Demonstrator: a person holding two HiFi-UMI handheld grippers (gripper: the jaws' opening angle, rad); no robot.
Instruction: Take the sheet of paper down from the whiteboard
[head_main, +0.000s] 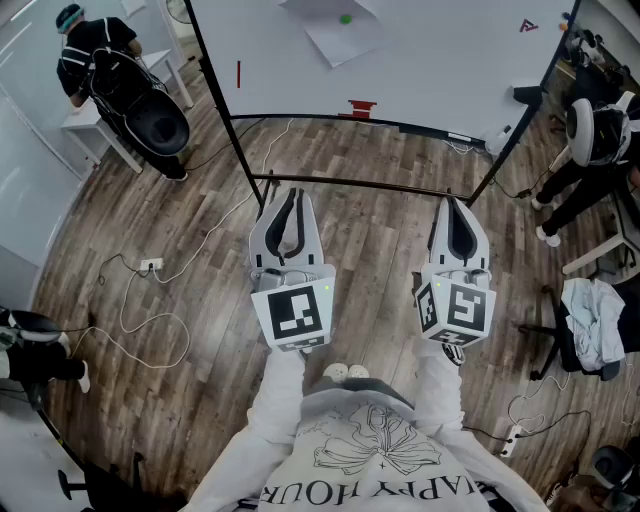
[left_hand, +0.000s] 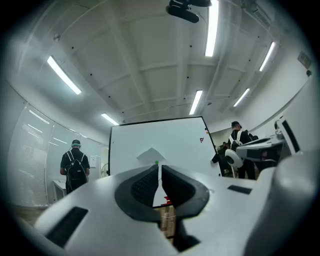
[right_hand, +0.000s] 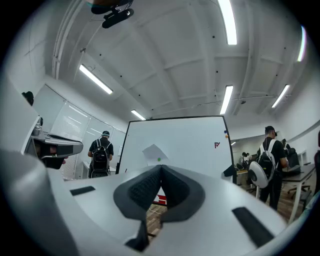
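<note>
A white sheet of paper (head_main: 335, 28) hangs tilted on the whiteboard (head_main: 420, 70), pinned by a small green magnet (head_main: 346, 19). In the left gripper view the paper (left_hand: 150, 156) shows just above the jaws, and in the right gripper view the paper (right_hand: 153, 152) sits likewise. My left gripper (head_main: 291, 196) and right gripper (head_main: 457, 203) are held side by side over the floor, well short of the board. Both are shut with nothing between the jaws.
The whiteboard stands on a black frame (head_main: 365, 184) with a red eraser (head_main: 359, 107) on its ledge. A person with a backpack (head_main: 100, 60) stands at a white table at left. Another person (head_main: 590, 150) is at right. Cables and a power strip (head_main: 150, 266) lie on the wood floor.
</note>
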